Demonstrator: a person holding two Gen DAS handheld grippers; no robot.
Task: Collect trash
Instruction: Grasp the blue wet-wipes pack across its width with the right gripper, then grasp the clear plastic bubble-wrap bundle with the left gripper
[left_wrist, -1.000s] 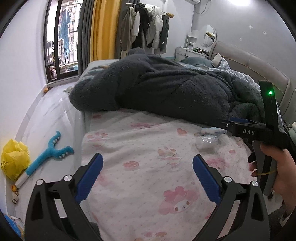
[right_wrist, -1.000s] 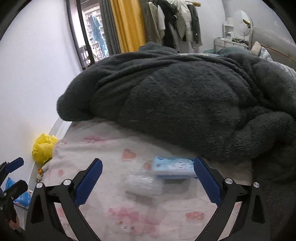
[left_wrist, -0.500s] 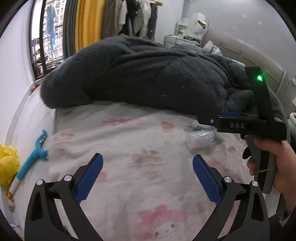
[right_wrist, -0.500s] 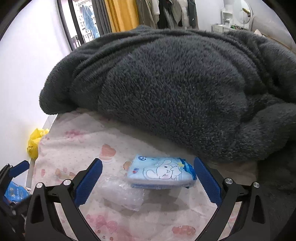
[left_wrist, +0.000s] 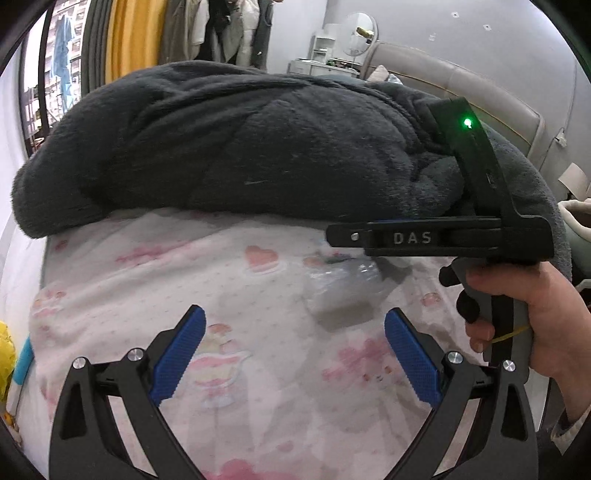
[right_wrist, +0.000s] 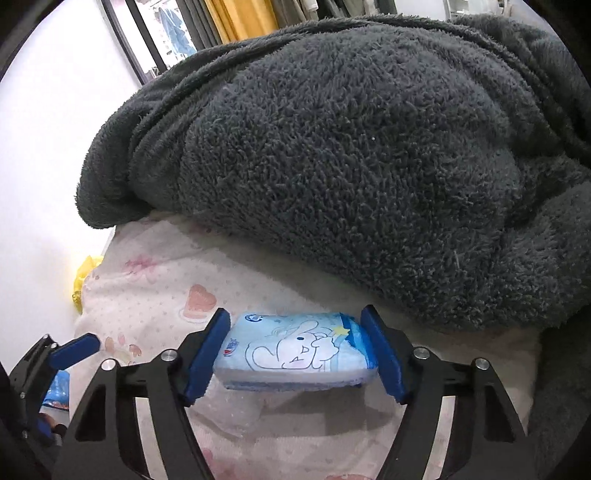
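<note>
While our right gripper (right_wrist: 295, 354) has just been closing, its blue pads now sit against both ends of the tissue pack (right_wrist: 295, 350), which lies on the sheet (right_wrist: 147, 295) beside the dark blanket (right_wrist: 351, 147). Our left gripper (left_wrist: 291, 343) gapes wide and empty, near a clear wrapper (left_wrist: 343, 284).

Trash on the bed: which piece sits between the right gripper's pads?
The blue tissue pack, printed with a cartoon rabbit, sits between the right gripper pads. The clear plastic wrapper lies loose beside it.
</note>
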